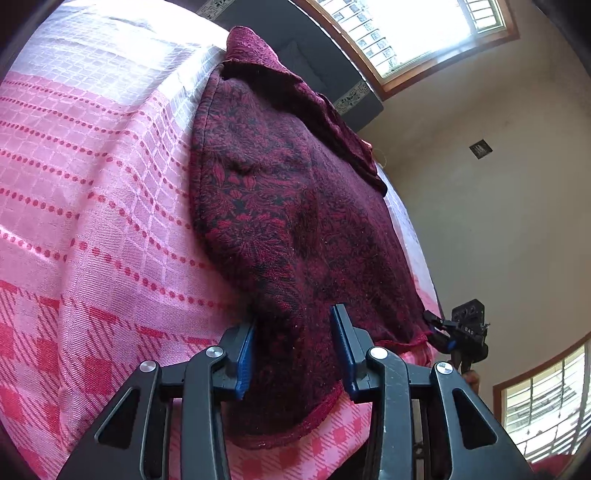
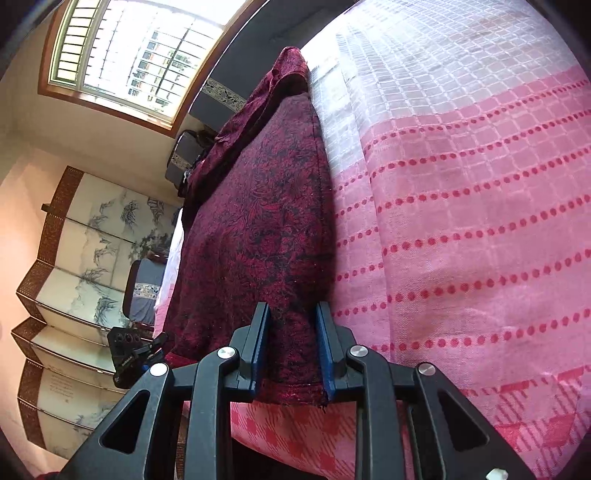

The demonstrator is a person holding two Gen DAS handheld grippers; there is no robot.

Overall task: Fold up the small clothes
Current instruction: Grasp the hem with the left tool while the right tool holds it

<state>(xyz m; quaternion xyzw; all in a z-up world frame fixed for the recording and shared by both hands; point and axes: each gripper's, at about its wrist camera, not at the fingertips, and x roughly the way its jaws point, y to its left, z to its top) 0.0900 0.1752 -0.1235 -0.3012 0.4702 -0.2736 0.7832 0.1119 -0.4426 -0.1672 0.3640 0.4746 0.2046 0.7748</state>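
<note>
A dark red patterned garment [image 1: 295,206] lies spread on a pink checked bedcover [image 1: 92,184], its far part folded over in a ridge. My left gripper [image 1: 295,325] is open, its blue-padded fingers straddling the garment's near hem corner. The right gripper also shows in the left wrist view [image 1: 439,328], at the garment's other near corner. In the right wrist view the garment [image 2: 258,229] runs away from me, and my right gripper [image 2: 291,328] is open with its fingers on either side of the hem edge. The left gripper [image 2: 155,343] shows at the far corner.
The bedcover [image 2: 461,221] stretches wide beside the garment. A dark headboard [image 1: 325,55] stands at the far end under a window [image 1: 406,29]. A painted folding screen [image 2: 74,277] and a chair [image 2: 144,291] stand beyond the bed's side.
</note>
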